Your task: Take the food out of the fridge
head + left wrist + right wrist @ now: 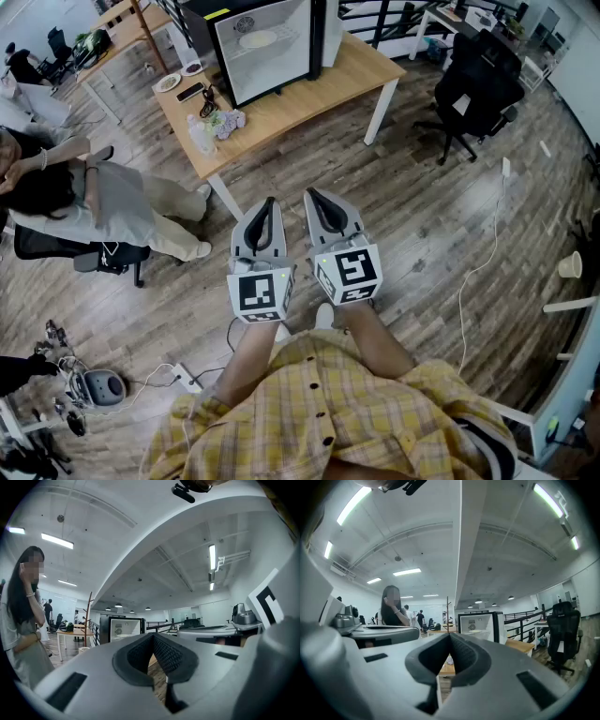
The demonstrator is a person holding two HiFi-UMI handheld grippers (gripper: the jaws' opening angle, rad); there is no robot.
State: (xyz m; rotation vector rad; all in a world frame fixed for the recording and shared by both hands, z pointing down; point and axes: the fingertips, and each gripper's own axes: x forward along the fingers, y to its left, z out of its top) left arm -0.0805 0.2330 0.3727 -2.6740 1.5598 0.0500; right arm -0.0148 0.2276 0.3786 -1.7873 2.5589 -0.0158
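**Mia:** Where is the food?

**Ben:** A pale round food [258, 39] lies on a plate on a wire rack inside the small black fridge [272, 42]. You can see the fridge's white inside. It stands on the long light wooden table [309, 89].

**Mia:** Are the tools close to it?

**Ben:** No, they are well apart from it, over the brown wood floor [412, 216]. They point at the table, side by side.

**Mia:** What about the grey left gripper [269, 208]?

**Ben:** Its jaws are pressed together. Nothing is in them.

**Mia:** And the grey right gripper [314, 199]?

**Ben:** The same. It is closed tight and holds nothing.

**Mia:** Who else is there?

**Ben:** A person in a grey top [103, 202] sits to the left. A black office chair [478, 80] stands to the right of the table.
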